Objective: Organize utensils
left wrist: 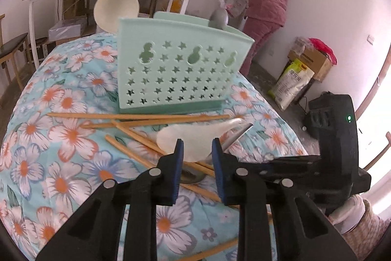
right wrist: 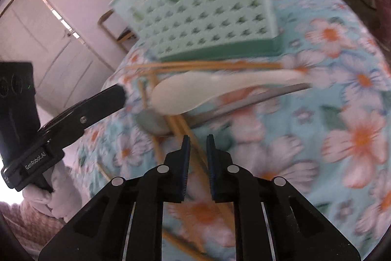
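- Tabletop draped in a blue cloth printed with white and orange flowers; carries all the utensils
- Mint-green utensil holder standing upright toward the far side of the cloth, front wall pierced with star and gourd cut-outs; cream ladle rising above its left end and a grey spoon poking out near its right end
- Wooden chopsticks scattered flat on the cloth just before the holder's base; two lying lengthwise along it, others crossing at angles beneath the spoons
- White soup spoon lifted slightly off the pile, bowl toward the left gripper, handle pointing away to the right; seen from the right wrist view above the chopsticks
- Metal spoon lying under the white one, bowl resting on the chopsticks, long handle running to the right
- Left gripper clamped on the bowl of the white soup spoon, blue pads pressing both sides
- Right gripper low over the chopsticks, narrowed, a chopstick passing between the fingers; blurred, cannot tell whether the pads press on it
- White-gloved hand holding the left gripper's handle
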{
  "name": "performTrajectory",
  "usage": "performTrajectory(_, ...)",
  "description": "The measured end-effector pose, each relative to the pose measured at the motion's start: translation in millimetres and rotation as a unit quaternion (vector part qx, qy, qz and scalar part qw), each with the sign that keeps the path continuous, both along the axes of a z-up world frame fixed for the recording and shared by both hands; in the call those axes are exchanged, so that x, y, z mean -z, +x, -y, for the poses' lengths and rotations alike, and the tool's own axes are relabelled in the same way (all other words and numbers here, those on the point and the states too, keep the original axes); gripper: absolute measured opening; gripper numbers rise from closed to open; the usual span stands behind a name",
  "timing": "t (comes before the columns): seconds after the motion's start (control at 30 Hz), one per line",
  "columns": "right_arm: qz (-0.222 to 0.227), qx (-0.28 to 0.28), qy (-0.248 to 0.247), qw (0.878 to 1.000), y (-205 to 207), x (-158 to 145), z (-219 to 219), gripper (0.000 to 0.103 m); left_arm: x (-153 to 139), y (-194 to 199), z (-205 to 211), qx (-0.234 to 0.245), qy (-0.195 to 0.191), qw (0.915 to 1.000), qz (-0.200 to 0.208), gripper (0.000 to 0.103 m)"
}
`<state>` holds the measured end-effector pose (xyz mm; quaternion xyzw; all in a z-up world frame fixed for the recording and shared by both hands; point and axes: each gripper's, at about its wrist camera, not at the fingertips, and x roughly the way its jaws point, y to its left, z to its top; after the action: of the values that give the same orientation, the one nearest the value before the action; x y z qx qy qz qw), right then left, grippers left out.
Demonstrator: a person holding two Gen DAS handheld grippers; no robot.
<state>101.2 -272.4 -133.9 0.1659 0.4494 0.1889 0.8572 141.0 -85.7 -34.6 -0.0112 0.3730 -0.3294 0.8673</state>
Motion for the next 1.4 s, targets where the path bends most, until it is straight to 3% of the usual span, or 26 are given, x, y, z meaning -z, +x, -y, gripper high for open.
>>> performTrajectory(0.27, 0.005, -0.069, 0.019, 0.997, -8, -2, -32, 0.012, -5, 0, 10, 0.020, -0.003, 0.9998, -0.003, 0.022)
performTrajectory(0.53, -0.004, -0.094, 0.089, 0.992, -22, -7, -16, 0.017, 11, 7, 13, 0.032, -0.018, 0.9979, -0.054, 0.021)
performTrajectory(0.77, -0.012, -0.001, 0.157, 0.987, -19, -17, 49, 0.030, 20, 4, 0, 0.029, -0.032, 0.9965, -0.071, 0.021)
performTrajectory(0.93, -0.069, 0.073, 0.202, 0.974, -1, 3, 69, 0.039, 24, -2, -8, 0.027, -0.039, 0.9963, -0.072, 0.021)
performTrajectory(1.1, -0.115, 0.124, 0.219, 0.961, 14, 23, 68, 0.037, 26, -7, -21, 0.020, -0.050, 0.9960, -0.071, 0.021)
performTrajectory(1.27, -0.117, 0.163, 0.214, 0.956, 22, 22, 66, 0.035, 28, -9, -32, 0.018, -0.063, 0.9949, -0.077, 0.021)
performTrajectory(1.4, -0.112, 0.194, 0.198, 0.954, 27, 24, 48, 0.023, 28, -13, -36, 0.018, -0.074, 0.9938, -0.081, 0.021)
